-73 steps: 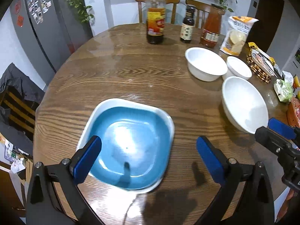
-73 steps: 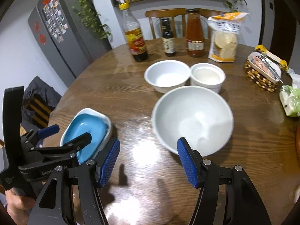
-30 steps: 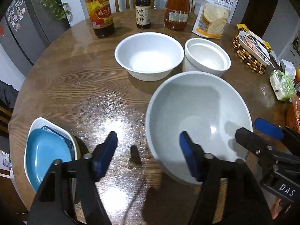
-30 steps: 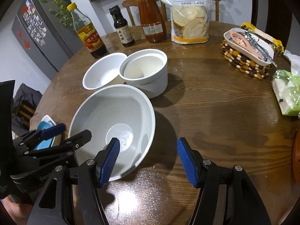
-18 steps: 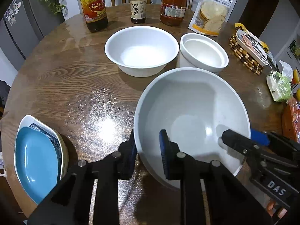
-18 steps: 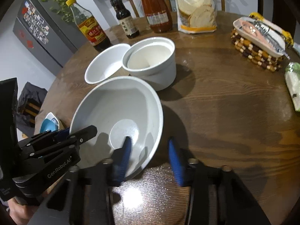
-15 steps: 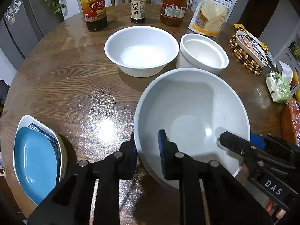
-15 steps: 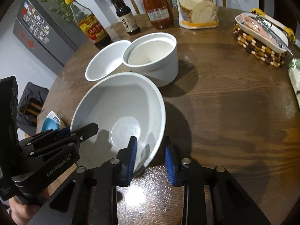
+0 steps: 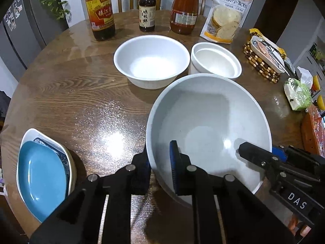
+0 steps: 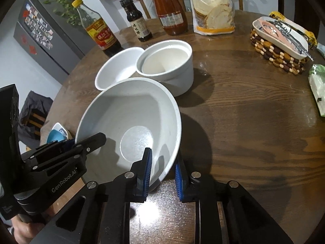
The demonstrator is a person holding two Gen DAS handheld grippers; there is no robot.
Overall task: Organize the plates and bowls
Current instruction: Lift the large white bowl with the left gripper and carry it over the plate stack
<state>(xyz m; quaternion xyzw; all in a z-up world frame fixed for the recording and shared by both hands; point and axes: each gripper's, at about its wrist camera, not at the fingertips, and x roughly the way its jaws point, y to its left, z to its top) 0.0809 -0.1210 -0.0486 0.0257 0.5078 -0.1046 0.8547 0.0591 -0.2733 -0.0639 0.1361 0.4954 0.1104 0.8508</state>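
Two white bowls (image 9: 151, 63) stand just beyond the large bowl (image 9: 207, 120)

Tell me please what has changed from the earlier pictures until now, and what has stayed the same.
Both tools left the blue plate stack and went to the large grey bowl. The left tool and the right tool, open before, have each closed on the bowl's near rim, one pad inside and one outside. The two white bowls, the bottles and the plate stack have stayed where they were on the table.

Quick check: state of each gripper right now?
Left gripper: shut on the large white bowl, jaws clamping its rim.
Right gripper: shut on the same bowl's opposite rim.
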